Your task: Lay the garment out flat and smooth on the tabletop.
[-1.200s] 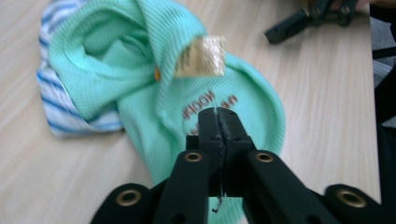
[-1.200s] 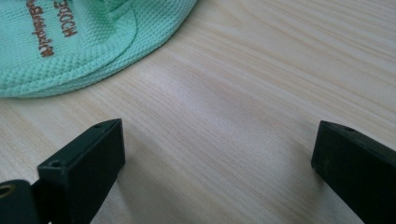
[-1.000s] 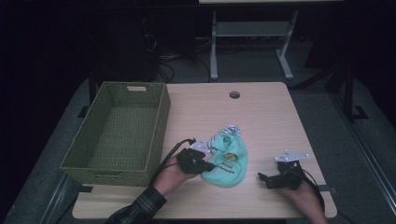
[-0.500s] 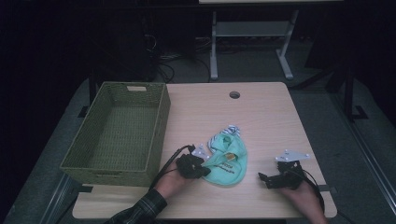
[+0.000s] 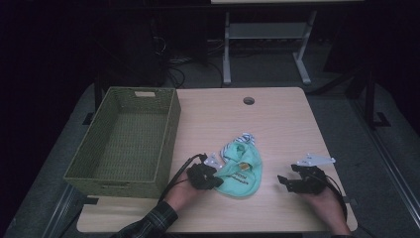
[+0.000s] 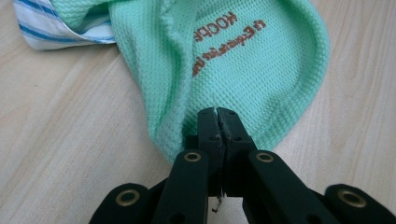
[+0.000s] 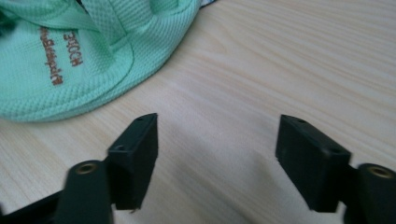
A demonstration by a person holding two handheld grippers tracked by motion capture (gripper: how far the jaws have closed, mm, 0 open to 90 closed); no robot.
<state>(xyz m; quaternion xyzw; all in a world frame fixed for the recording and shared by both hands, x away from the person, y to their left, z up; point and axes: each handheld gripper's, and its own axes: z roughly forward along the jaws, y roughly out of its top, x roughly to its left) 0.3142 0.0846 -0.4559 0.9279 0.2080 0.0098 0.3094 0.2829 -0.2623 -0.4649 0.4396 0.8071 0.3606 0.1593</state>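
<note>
A mint-green knit cloth (image 5: pixel 243 174) with brown lettering lies crumpled on the wooden table, with a blue-and-white striped piece (image 5: pixel 245 138) at its far end. My left gripper (image 5: pixel 215 181) is shut on the cloth's near-left hem. In the left gripper view its jaws (image 6: pixel 218 114) pinch the green cloth (image 6: pixel 252 60), and the striped piece (image 6: pixel 46 28) shows at the top left. My right gripper (image 5: pixel 283 182) rests to the right of the cloth and apart from it. Its jaws (image 7: pixel 217 135) have just been closing and stand apart over bare wood with nothing between them. The green cloth (image 7: pixel 56 60) lies beyond its left jaw.
A green woven basket (image 5: pixel 171 130) stands on the left part of the table, close to my left hand. A cable hole (image 5: pixel 248 100) sits near the table's far edge. Bare wood lies between the cloth and my right gripper.
My left hand has drawn slightly toward the table's front edge with the cloth's hem in its jaws. The right hand has stayed in place.
</note>
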